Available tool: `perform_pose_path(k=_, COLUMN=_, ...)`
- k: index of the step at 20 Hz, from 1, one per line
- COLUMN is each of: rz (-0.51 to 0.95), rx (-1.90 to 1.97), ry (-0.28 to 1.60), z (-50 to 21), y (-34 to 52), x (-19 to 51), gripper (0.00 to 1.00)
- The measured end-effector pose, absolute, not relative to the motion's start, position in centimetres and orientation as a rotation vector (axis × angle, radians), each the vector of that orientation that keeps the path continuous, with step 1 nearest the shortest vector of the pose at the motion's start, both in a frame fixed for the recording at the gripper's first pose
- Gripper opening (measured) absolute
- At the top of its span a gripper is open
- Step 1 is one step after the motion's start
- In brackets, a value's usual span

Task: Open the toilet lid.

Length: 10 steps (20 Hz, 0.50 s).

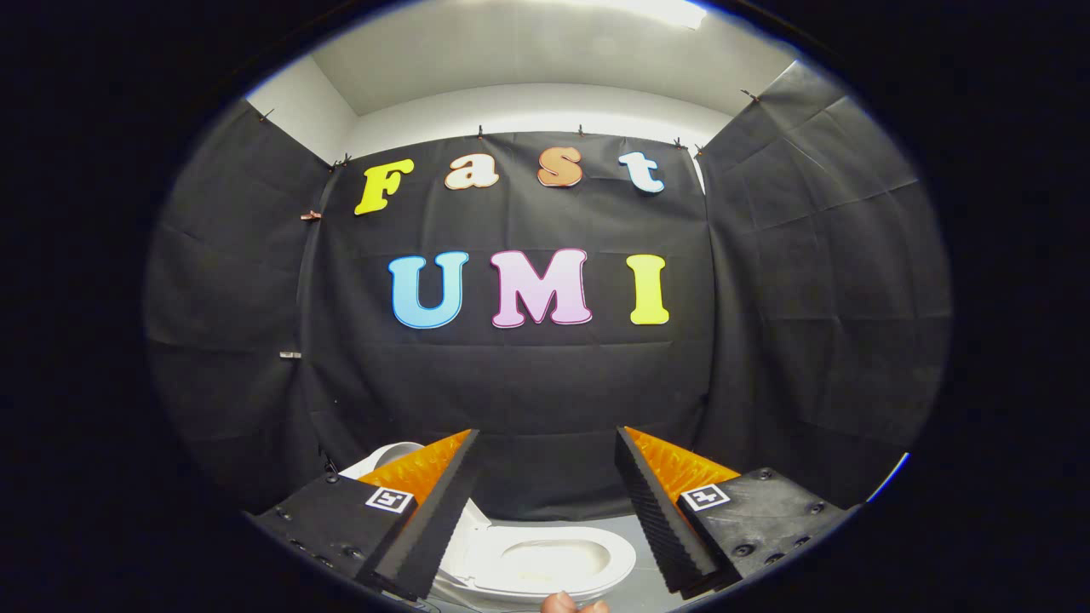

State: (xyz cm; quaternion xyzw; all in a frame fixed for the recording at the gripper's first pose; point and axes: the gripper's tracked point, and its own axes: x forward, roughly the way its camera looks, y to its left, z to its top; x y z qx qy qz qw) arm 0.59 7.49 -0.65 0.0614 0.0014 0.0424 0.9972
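In the gripper view my gripper (pixel 545 460) hung with its fingers spread wide and holding nothing, well above the toilet (pixel 545 562). The toilet sat low between the fingers, bowl showing; its lid (pixel 387 455), beyond my left finger, looked already raised, though I could not be sure. A fingertip (pixel 562 603) showed just before the toilet. Dropping carelessly, I might have knocked the lid shut.

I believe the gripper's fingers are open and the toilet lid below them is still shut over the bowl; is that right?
Not quite: the gripper view shows the toilet lid already raised, with the seat and bowl exposed. The gripper is indeed open, holding nothing.
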Motion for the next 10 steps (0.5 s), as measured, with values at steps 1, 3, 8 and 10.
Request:
perform_pose_path(k=1, rz=0.09, rx=0.123, ry=0.004, z=-0.74, y=7.77, x=0.63, gripper=0.98)
perform_pose_path(k=3, rz=0.09, rx=0.115, ry=0.003, z=-0.78, y=7.85, x=0.42, gripper=0.98)
perform_pose_path(k=8, rz=0.075, rx=0.103, ry=0.003, z=-0.83, y=7.29, x=0.38, gripper=0.98)
perform_pose_path(k=10, rz=0.067, rx=0.096, ry=0.001, z=-0.85, y=7.07, x=0.4, gripper=0.98)
